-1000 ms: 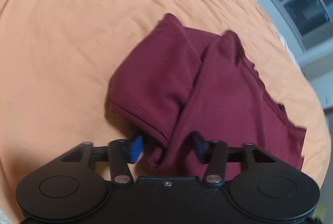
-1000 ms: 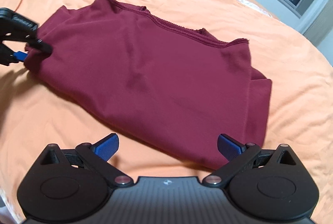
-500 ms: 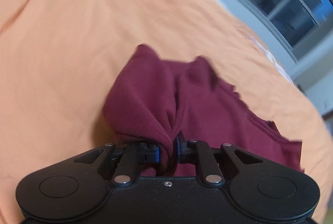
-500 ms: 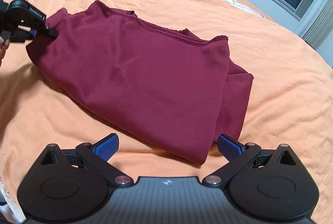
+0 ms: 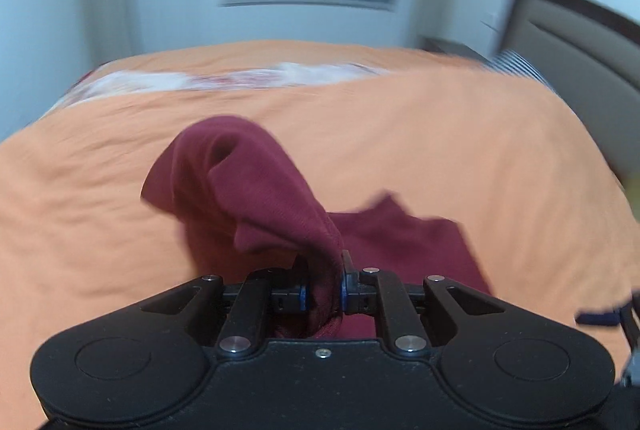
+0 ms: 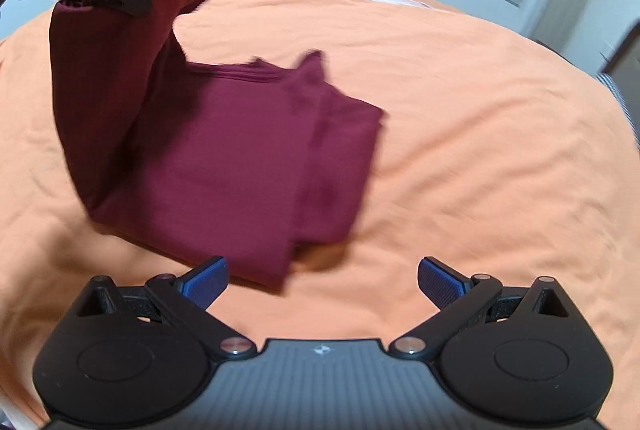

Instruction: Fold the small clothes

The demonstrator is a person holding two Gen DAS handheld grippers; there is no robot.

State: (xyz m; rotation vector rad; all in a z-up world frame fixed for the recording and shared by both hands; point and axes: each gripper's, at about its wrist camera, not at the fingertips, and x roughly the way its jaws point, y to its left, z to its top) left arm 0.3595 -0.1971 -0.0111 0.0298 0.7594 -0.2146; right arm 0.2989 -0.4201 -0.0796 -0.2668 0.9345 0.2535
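One maroon garment (image 6: 240,166), two tongs (image 5: 322,296) (image 6: 322,280).

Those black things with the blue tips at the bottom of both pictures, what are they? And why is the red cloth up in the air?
They are two hand-held grabbers, one in each of a person's hands. Each carries a camera looking out along its jaws, so each picture is one grabber's own view.

On the orange bed cover lies a dark red garment, partly folded.

The left gripper has its jaws shut on one end of the garment and holds that end up off the bed. The right-hand view shows this from the side, with the cloth hanging down from it.

The right gripper has its jaws wide open and holds nothing. It sits just in front of the garment's near edge.
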